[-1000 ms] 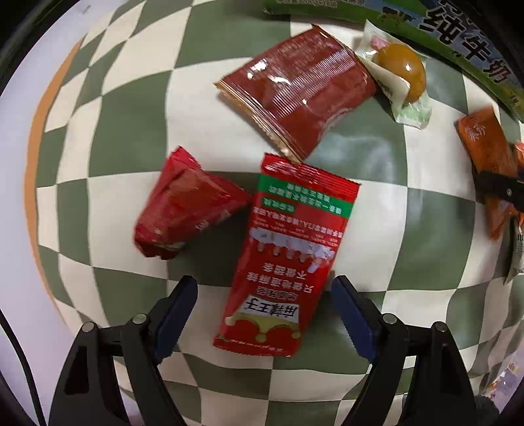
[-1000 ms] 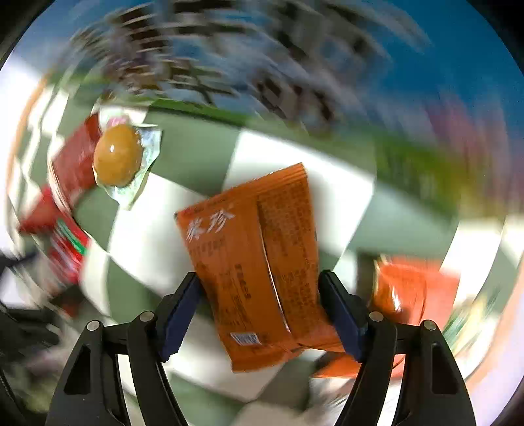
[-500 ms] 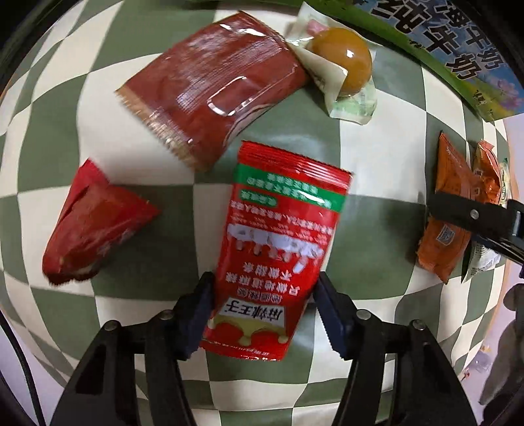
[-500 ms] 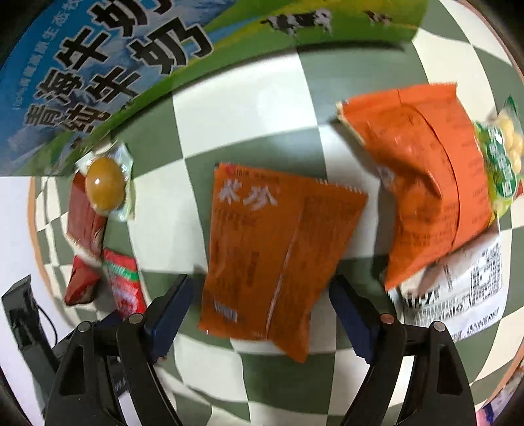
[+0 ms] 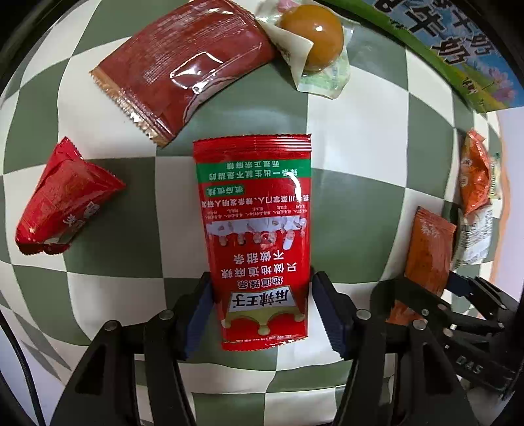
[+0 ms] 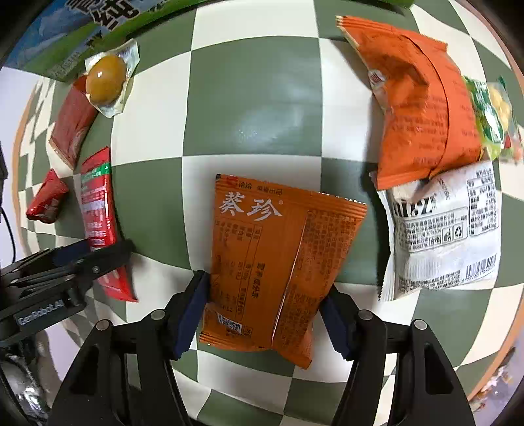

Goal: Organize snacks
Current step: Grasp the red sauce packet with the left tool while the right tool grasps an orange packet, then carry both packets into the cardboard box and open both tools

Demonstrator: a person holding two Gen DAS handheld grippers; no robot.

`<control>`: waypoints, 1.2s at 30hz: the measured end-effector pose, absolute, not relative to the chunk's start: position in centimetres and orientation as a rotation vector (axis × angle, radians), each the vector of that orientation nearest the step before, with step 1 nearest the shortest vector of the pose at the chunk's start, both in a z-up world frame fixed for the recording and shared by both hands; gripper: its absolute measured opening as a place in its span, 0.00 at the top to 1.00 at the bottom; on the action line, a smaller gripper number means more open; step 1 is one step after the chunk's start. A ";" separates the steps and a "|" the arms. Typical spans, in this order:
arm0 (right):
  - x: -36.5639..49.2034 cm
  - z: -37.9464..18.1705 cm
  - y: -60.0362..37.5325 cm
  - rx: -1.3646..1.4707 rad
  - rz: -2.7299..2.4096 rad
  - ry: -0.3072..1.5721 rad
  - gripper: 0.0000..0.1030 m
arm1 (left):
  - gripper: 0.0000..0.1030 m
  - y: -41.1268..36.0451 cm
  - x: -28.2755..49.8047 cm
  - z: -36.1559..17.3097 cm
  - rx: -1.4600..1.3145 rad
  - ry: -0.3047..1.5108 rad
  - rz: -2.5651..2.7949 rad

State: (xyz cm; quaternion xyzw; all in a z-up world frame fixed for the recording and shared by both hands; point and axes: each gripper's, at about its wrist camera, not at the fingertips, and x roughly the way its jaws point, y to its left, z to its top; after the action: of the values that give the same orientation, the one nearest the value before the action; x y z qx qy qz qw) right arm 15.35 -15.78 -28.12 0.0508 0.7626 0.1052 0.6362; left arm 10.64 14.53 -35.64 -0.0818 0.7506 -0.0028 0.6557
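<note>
Two grabs under way: our left gripper (image 5: 262, 311) clamps red packet (image 5: 258, 236), right gripper (image 6: 265, 314), jaws just closing, pinches orange packet (image 6: 275, 262); next, we lift both, sort by colour.

Evenly and rather softly lit from above, neither dim nor harsh. Strong fisheye bulge in both views, bending the checked cloth (image 5: 357, 137) into curves and squashing everything near the dark round rim. Sharp in the middle, softer toward the edges. Slightly blurred in the right wrist view at the far right, on the green packet (image 6: 491, 114). Bright white glare on the dark red packet (image 5: 186, 68), on the amber ball (image 5: 312, 31) and down the long red packet (image 5: 258, 229). Pale sheen on a green square (image 6: 258, 127). Short soft shadows beneath the packets.
</note>
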 end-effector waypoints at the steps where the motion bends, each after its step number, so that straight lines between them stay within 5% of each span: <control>1: 15.5 -27.9 -16.6 0.129 0.238 1.738 0.30 | 0.43 14.3 10.7 -35.7 -0.169 1.704 0.003; 9: 16.2 -27.5 -19.1 0.141 0.186 1.673 0.30 | 0.43 14.4 11.4 -35.5 -0.135 1.669 0.087; 18: 14.3 -26.1 -19.6 0.152 0.187 1.621 0.40 | 0.59 10.8 15.2 -32.0 -0.116 1.614 0.088; 36: 21.6 -6.4 -22.8 0.320 0.392 1.317 0.41 | 0.59 8.7 23.6 -14.1 -0.253 1.322 -0.154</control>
State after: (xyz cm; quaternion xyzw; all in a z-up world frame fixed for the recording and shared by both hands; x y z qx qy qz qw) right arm 21.57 -22.85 -6.38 0.1472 0.6052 0.1801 0.7613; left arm 23.63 8.72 -14.09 -0.1170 0.6117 -0.0713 0.7792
